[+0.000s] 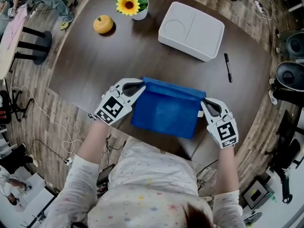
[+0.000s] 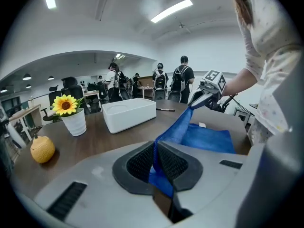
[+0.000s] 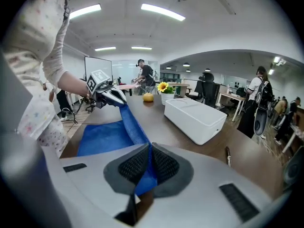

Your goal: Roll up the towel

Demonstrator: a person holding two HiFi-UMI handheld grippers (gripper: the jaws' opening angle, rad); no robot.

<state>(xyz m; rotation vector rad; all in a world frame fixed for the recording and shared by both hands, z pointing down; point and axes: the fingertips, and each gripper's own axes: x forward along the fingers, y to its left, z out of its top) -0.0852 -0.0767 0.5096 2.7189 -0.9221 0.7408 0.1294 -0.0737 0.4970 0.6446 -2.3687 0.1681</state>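
A blue towel point(image 1: 166, 110) hangs over the near edge of the dark round table point(image 1: 142, 56), its far edge lifted and stretched between both grippers. My left gripper point(image 1: 141, 86) is shut on the towel's far left corner; in the left gripper view the blue cloth point(image 2: 190, 132) runs out from between the black pads point(image 2: 173, 163) towards the other gripper. My right gripper point(image 1: 204, 102) is shut on the far right corner, and in the right gripper view the towel point(image 3: 111, 136) stretches from its pads point(image 3: 135, 165) across to the left gripper point(image 3: 107, 93).
A white divided tray point(image 1: 191, 30) stands at the back right, with a black pen point(image 1: 228, 67) beside it. A sunflower in a white pot point(image 1: 133, 5) and a small orange pumpkin point(image 1: 103, 24) stand at the back left. Chairs and cables surround the table.
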